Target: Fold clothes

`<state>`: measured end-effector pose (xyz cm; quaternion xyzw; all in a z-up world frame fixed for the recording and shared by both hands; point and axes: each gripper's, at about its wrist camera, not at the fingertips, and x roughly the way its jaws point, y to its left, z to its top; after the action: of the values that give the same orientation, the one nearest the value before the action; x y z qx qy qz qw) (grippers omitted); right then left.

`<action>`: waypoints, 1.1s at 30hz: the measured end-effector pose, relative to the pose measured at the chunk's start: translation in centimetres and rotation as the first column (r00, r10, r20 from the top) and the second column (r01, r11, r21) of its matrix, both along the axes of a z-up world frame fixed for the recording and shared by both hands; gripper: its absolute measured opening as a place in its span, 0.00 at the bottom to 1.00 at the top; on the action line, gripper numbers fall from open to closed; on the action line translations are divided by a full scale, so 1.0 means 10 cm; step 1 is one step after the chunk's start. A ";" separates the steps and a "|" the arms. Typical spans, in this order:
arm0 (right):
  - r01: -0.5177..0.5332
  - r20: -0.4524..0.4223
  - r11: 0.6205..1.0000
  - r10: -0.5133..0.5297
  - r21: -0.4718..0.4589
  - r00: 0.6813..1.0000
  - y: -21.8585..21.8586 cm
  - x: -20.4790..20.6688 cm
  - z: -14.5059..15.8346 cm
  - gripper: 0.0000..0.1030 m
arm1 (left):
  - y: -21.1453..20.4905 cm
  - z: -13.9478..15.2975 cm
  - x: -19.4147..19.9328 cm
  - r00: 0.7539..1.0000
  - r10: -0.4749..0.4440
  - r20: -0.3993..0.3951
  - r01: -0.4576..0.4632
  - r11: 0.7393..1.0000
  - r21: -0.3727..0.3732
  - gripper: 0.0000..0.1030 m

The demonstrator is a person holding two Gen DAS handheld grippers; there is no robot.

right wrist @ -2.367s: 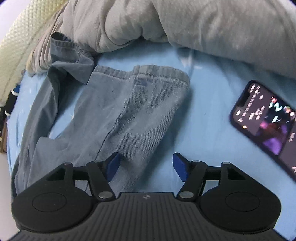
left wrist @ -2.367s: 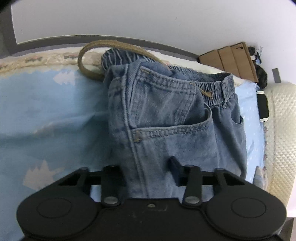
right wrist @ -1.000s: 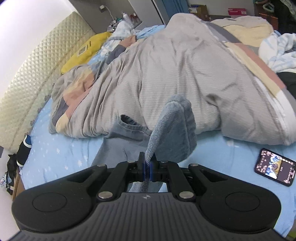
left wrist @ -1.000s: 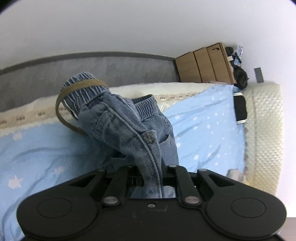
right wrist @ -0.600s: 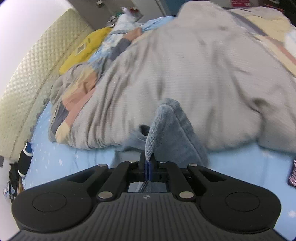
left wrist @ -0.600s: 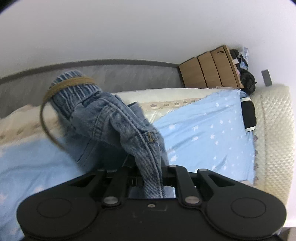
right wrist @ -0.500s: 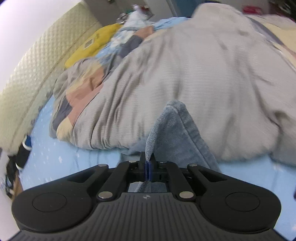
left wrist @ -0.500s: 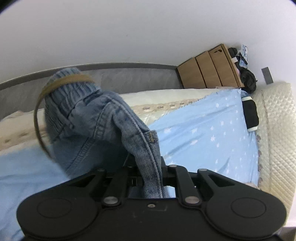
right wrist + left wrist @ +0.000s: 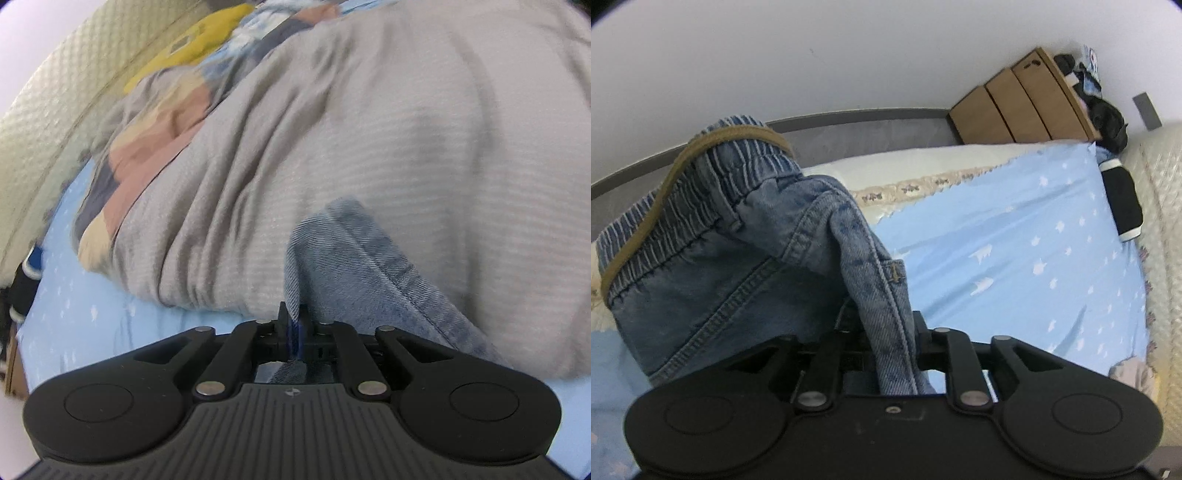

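The fold looks barely half done: left tongs clamp the jeans near the waistband at 10 o'clock, right tongs pinch a leg, jaws just easing wider, the jeans lifted off the bed, nothing laid flat.

- You will find no word, brand or number that can be read in either wrist view.
- The yellow item far up the bed carries a small dark square mark, but motion blur leaves it unreadable for you.
- The cardboard boxes in the corner bear small dark marks on their upper faces; they are too small to read as letters or signs.
- The centre of the right gripper body shows a tiny round emblem, with no lettering you can make out.
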<state>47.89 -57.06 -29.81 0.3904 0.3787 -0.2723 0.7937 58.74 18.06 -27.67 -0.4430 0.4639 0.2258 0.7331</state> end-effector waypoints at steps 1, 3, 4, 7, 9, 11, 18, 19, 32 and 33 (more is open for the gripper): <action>-0.033 -0.007 0.999 0.033 -0.015 0.999 -0.02 0.06 0.00 0.12 | -0.03 0.00 0.01 1.000 -0.006 0.000 0.006 1.000 -0.005 0.24; -0.063 0.018 0.998 0.064 -0.029 0.998 -0.07 0.08 0.10 0.27 | -0.10 0.04 0.01 0.999 -0.032 0.034 0.033 0.999 -0.034 0.27; -0.070 0.043 0.997 0.071 -0.028 0.997 -0.10 0.06 0.16 0.35 | -0.16 0.09 0.01 0.997 -0.056 0.055 0.058 0.998 -0.036 0.29; -0.065 0.125 0.998 0.067 -0.021 0.990 -0.18 -0.13 0.34 0.56 | -0.39 0.22 0.01 0.985 -0.153 0.083 0.155 0.988 -0.013 0.34; -0.052 0.133 0.998 0.056 -0.028 0.990 -0.21 -0.35 0.42 0.56 | -0.59 0.26 -0.02 0.963 -0.246 0.109 0.248 0.969 -0.001 0.36; -0.021 0.149 1.000 0.023 -0.016 0.989 -0.23 -0.65 0.46 0.58 | -0.82 0.26 -0.06 0.934 -0.338 0.115 0.339 0.941 0.014 0.38; 0.130 0.112 0.985 -0.142 0.111 0.983 -0.06 -1.69 0.11 0.61 | -1.72 0.03 -0.37 0.797 -0.599 0.082 0.601 0.799 -0.013 0.38; 0.153 0.110 0.979 -0.168 0.135 0.980 -0.02 -1.83 0.05 0.62 | -1.84 -0.02 -0.40 0.767 -0.638 0.075 0.640 0.768 -0.014 0.38; 0.151 0.166 0.953 -0.199 0.262 0.966 0.26 -1.86 -0.71 0.76 | -2.77 -0.81 -0.32 0.566 -0.821 -0.072 0.824 0.566 0.018 0.35; 0.160 0.149 0.954 -0.202 0.254 0.968 0.25 -1.80 -0.75 0.76 | -2.78 -0.85 -0.27 0.578 -0.812 -0.077 0.815 0.578 0.018 0.35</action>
<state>29.88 -54.55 -37.29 0.5387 0.3009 -0.2616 0.7422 56.02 -9.74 -36.19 -0.1553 0.6312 -0.1105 0.7519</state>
